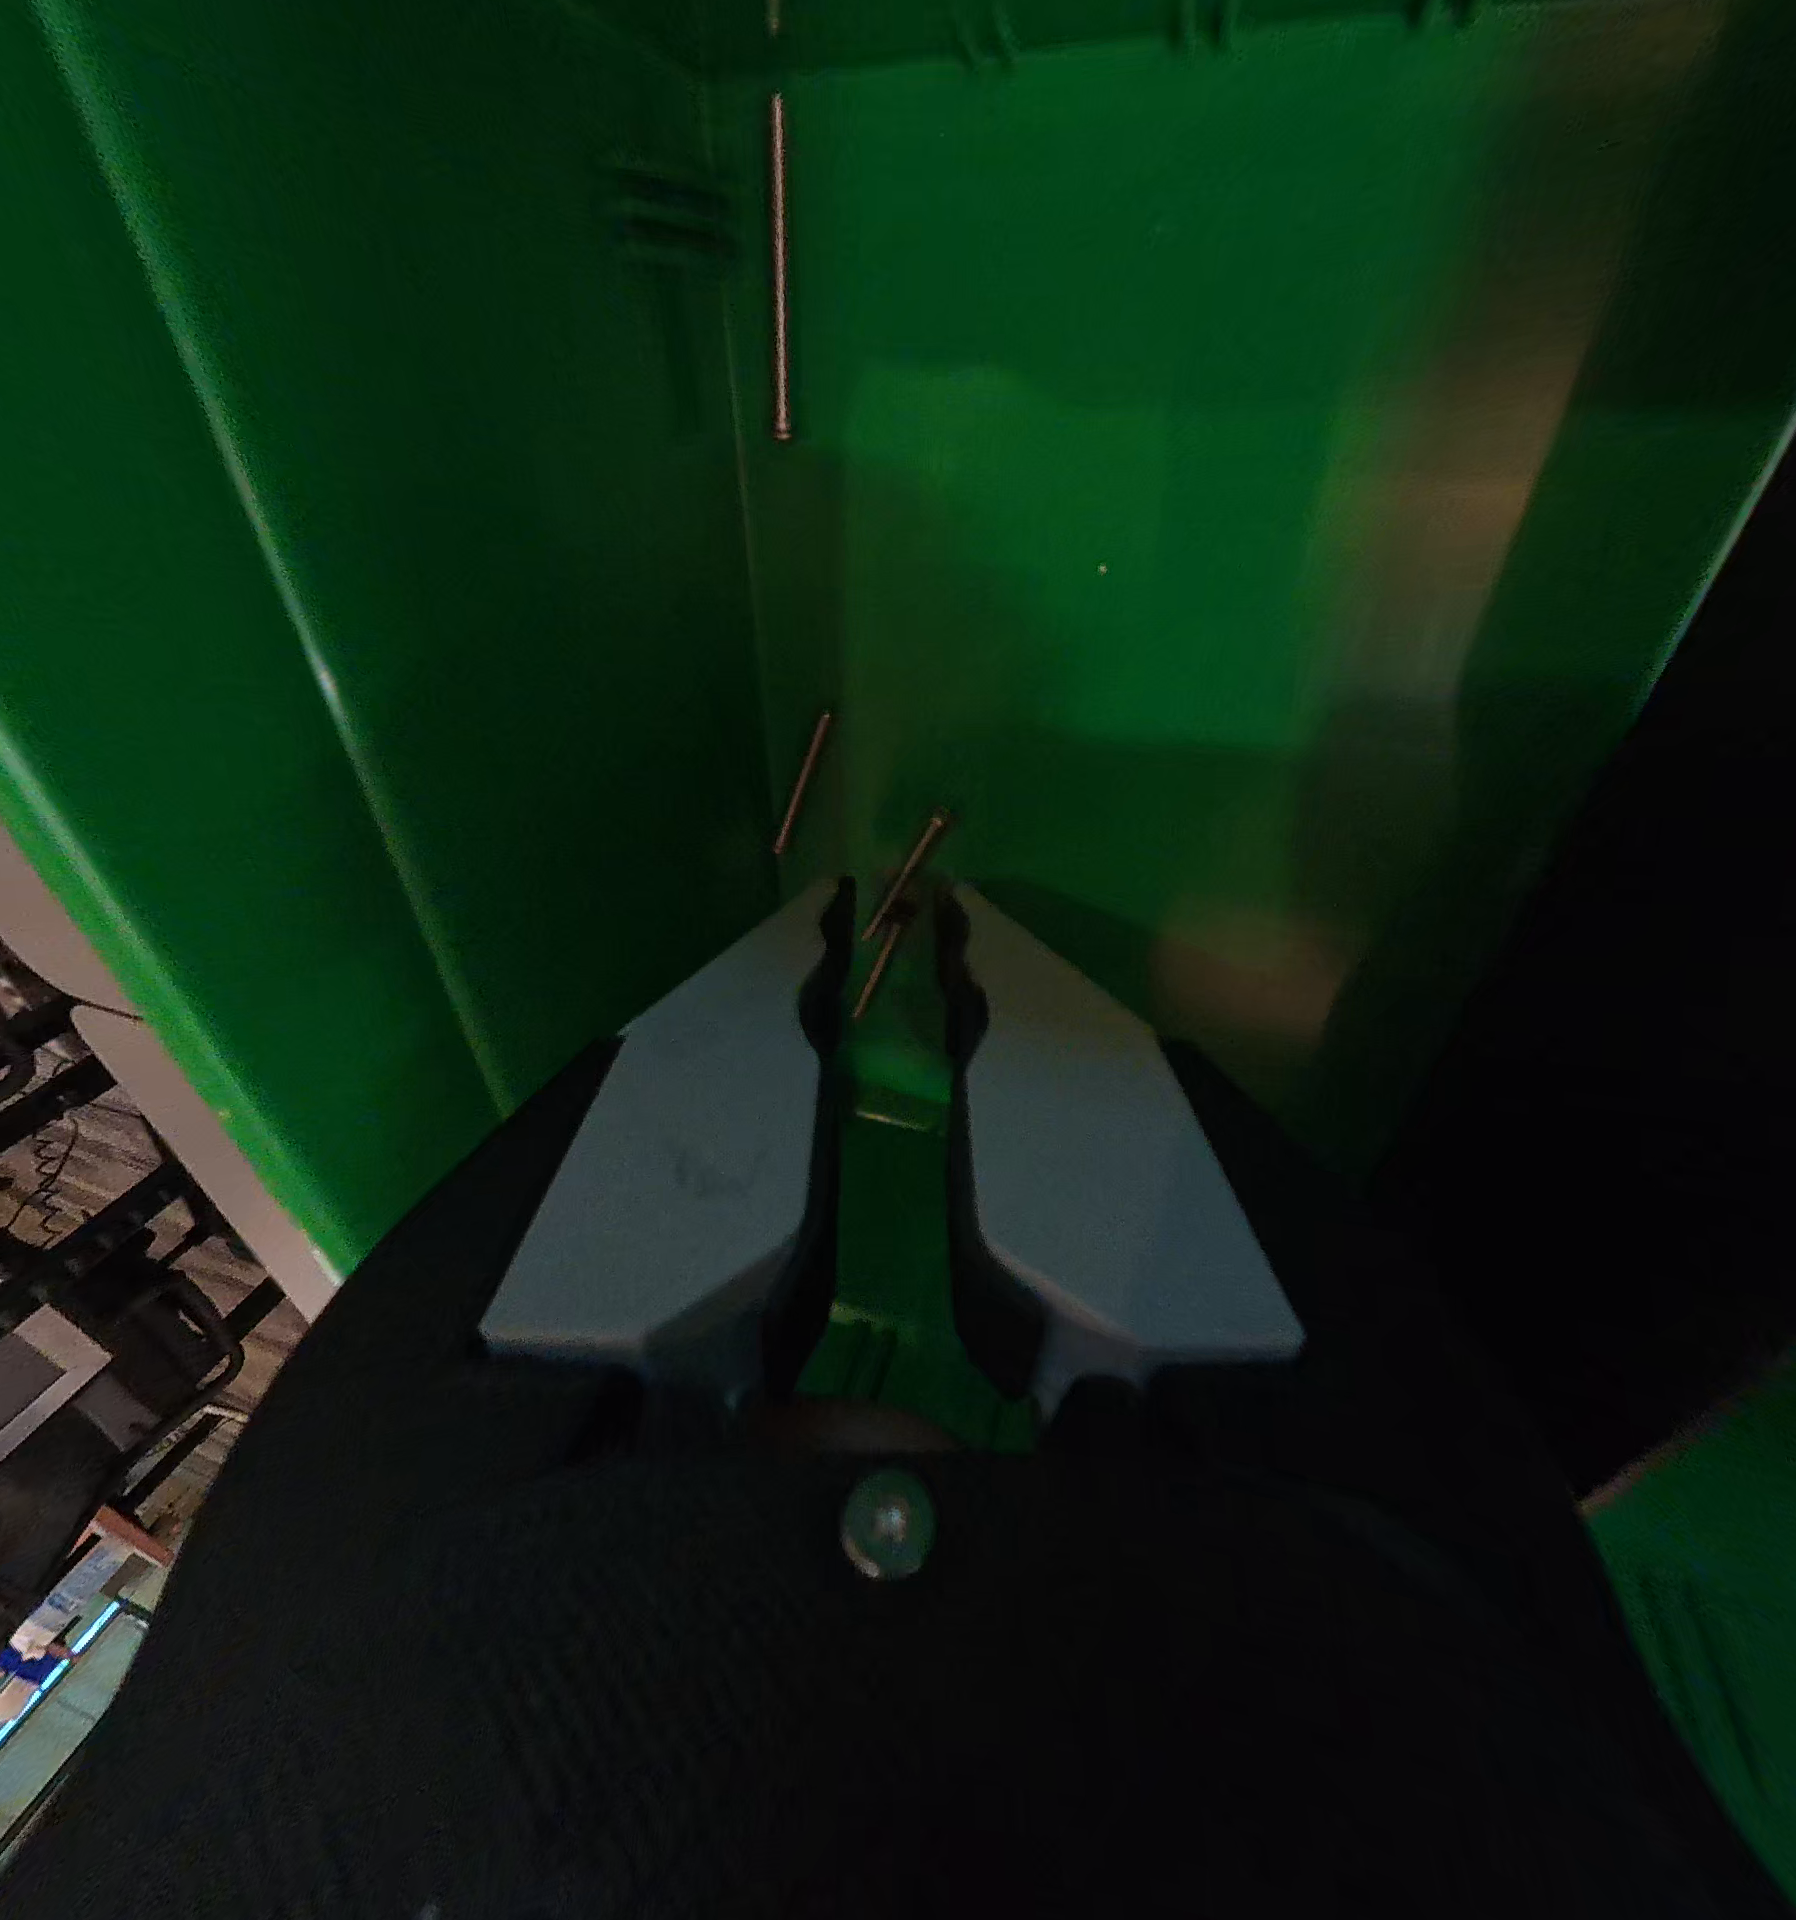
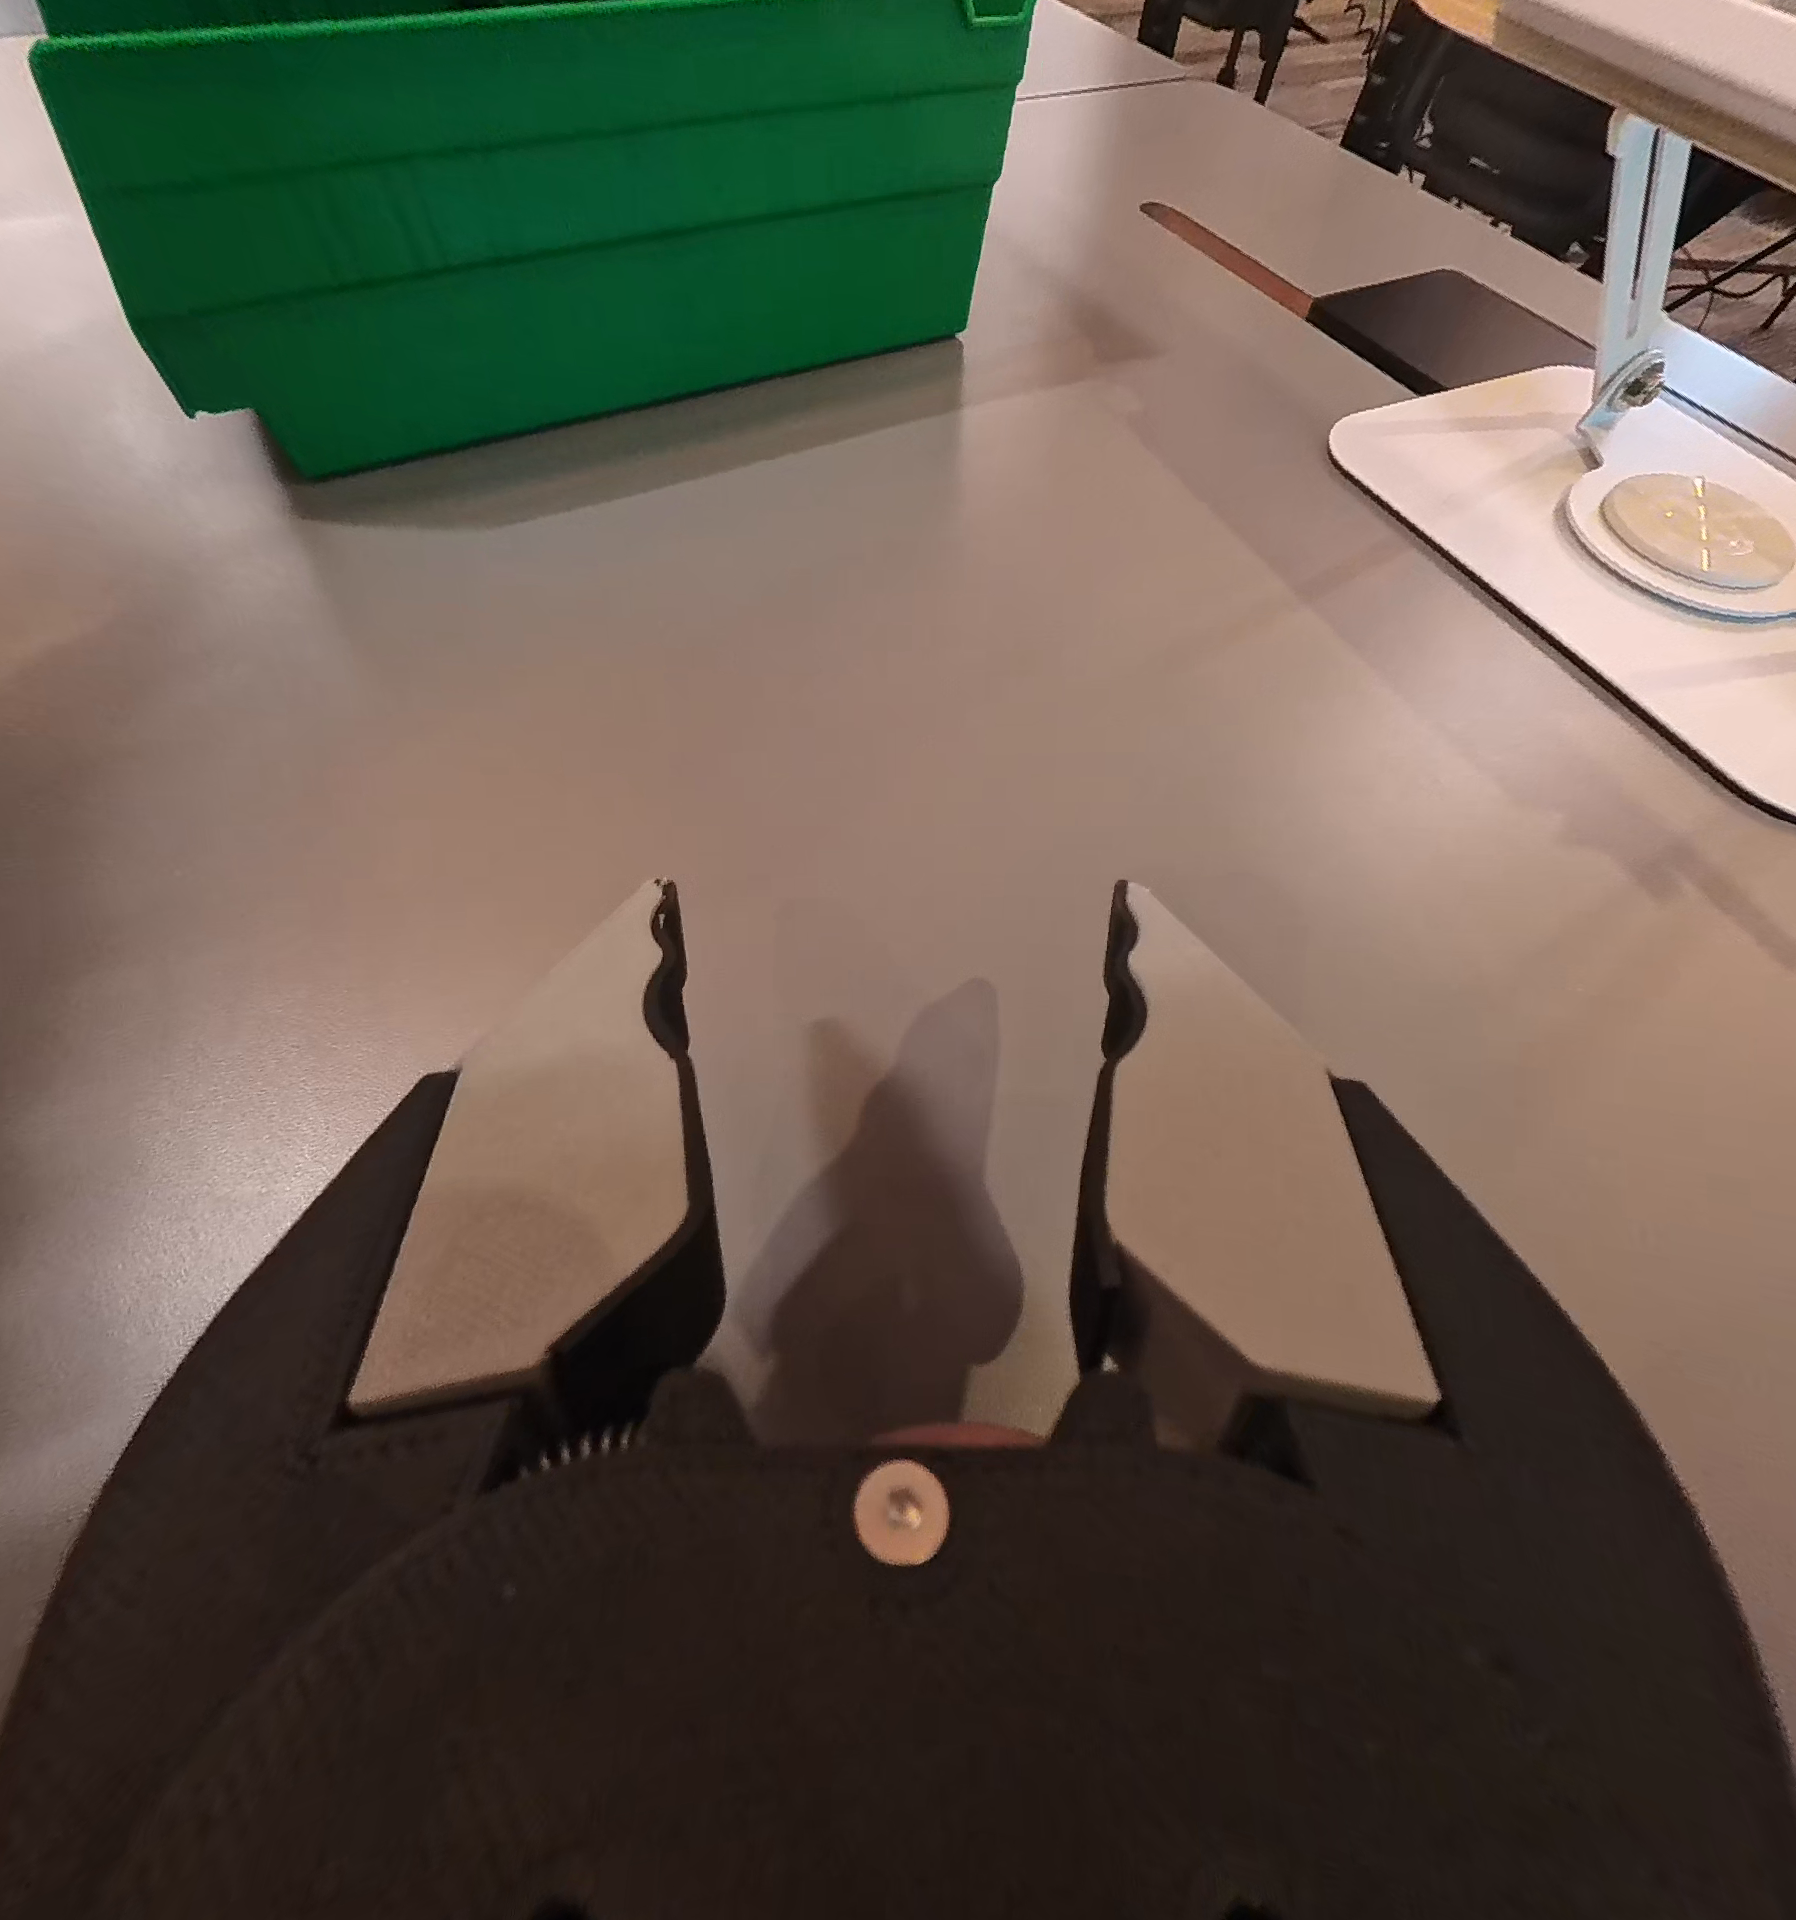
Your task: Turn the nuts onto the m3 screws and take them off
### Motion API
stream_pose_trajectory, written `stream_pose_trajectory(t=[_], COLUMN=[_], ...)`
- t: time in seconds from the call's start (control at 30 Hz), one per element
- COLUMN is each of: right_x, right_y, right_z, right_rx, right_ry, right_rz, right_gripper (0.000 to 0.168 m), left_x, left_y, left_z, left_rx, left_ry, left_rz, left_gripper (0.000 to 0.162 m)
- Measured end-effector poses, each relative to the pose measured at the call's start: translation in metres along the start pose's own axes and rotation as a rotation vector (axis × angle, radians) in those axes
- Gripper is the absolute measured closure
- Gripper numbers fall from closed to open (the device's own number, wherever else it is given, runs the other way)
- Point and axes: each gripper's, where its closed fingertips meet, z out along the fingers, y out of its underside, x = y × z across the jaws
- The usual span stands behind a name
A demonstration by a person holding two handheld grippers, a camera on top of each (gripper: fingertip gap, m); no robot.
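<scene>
In the left wrist view I am inside a green bin (image 1: 1081, 468). Several thin long screws lie on its floor: one long one (image 1: 780, 265) far ahead, one (image 1: 802, 781) by the wall, and two crossing (image 1: 909, 868) right at my fingertips. My left gripper (image 1: 892, 899) is down at the bin floor, its jaws a narrow gap apart with the crossing screws between the tips, not clamped. No nut is clear to see. My right gripper (image 2: 894, 904) is wide open and empty, low over the grey table (image 2: 873, 675), in front of the bin (image 2: 541, 208).
A white stand base (image 2: 1559, 623) with a round metal disc and a bracket sits at the table's right. A dark flat pad (image 2: 1434, 322) lies behind it. Chairs and cables show past the table's edges in both views. My hands' fingertips stand some 40 centimeters from each other.
</scene>
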Motion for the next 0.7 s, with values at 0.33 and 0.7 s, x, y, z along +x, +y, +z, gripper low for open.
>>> stream_pose_trajectory(t=[0.33,0.7], right_x=[-0.0012,-0.0008], right_y=[-0.0006,-0.0036], right_z=[0.0003,-0.0024], right_rx=[0.003,0.014], right_ry=[-0.010,-0.006], right_rz=[0.013,0.012], right_gripper=[0.089,0.090], left_x=[0.0062,0.0049], left_y=[-0.0046,-0.0017], left_z=[0.0058,0.0007], left_rx=[-0.011,0.026], left_ry=[0.062,0.052], left_rz=[0.017,-0.049], left_gripper=[0.160,0.161])
